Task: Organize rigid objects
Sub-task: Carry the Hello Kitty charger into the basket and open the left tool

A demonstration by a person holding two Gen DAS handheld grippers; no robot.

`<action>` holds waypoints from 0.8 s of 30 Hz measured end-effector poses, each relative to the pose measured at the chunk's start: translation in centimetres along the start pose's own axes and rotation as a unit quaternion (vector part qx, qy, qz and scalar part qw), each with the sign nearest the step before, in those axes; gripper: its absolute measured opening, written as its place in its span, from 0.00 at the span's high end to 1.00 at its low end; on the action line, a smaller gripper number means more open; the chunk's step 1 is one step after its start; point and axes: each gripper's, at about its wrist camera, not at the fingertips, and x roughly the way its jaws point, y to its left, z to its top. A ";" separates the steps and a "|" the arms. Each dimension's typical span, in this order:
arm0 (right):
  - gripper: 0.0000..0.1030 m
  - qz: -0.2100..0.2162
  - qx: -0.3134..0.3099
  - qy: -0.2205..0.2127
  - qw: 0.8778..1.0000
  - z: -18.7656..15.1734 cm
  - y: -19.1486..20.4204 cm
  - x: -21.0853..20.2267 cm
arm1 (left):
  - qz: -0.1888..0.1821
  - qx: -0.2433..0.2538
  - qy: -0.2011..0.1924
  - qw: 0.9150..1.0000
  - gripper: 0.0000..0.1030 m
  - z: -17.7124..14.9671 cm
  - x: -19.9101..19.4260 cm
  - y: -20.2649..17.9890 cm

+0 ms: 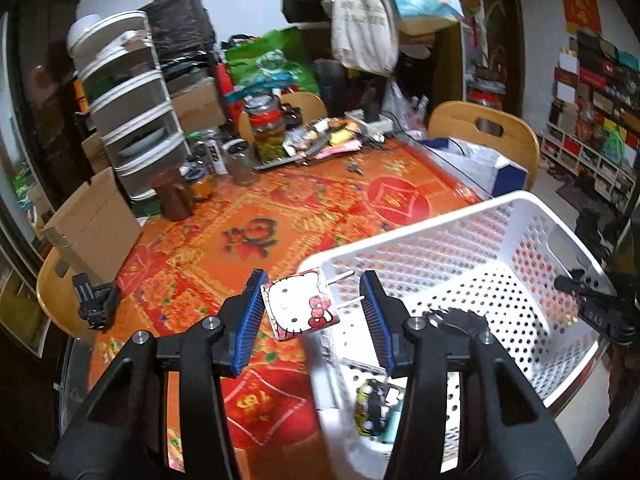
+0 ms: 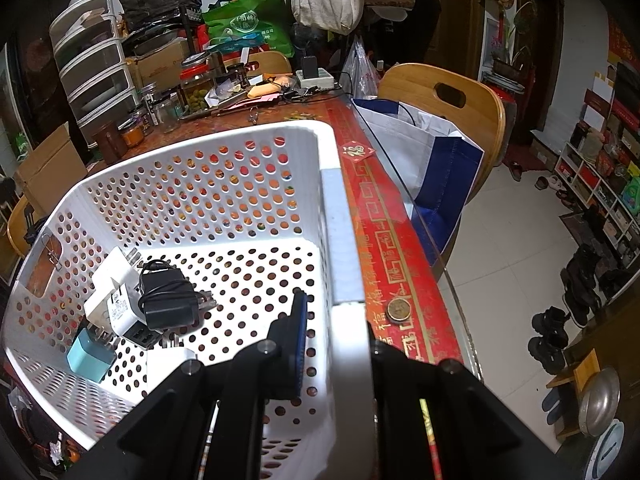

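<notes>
My left gripper (image 1: 312,312) is open above the near corner of the white perforated basket (image 1: 460,240). A Hello Kitty plug charger (image 1: 300,306) sits between its blue pads, against the left pad, prongs pointing right; the right pad is apart from it. My right gripper (image 2: 340,344) is shut on the basket's right rim (image 2: 340,240), one finger inside, one outside. Inside the basket lie a black charger with cord (image 2: 168,296), white chargers (image 2: 116,300) and a light blue charger (image 2: 90,354).
The table has a red-orange patterned cloth (image 1: 248,236) under glass. Jars, a drawer unit (image 1: 132,112), boxes and clutter stand at the back. A coin (image 2: 398,310) lies right of the basket. Wooden chairs (image 2: 448,100) and a blue-white bag (image 2: 432,168) stand beside the table edge.
</notes>
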 end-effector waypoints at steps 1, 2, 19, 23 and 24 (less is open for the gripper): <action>0.88 0.000 0.000 0.000 1.000 0.1 0.1 0.0 | -0.004 0.003 0.005 1.000 0.56 -0.1 0.2 -0.5; 0.88 0.000 0.000 0.000 1.000 0.1 0.1 0.0 | -0.010 0.006 0.011 1.000 0.56 -0.2 0.5 -0.8; 0.88 0.001 0.000 -0.002 1.000 0.1 0.2 -0.2 | -0.080 0.068 0.167 0.980 0.56 -3.9 8.5 -8.1; 0.88 0.001 0.000 -0.002 1.000 0.1 0.2 -0.2 | -0.077 0.075 0.176 0.979 0.56 -4.1 9.1 -8.8; 0.88 0.002 0.000 -0.002 1.000 0.1 0.2 -0.2 | -0.076 0.078 0.178 0.978 0.56 -4.1 9.2 -9.0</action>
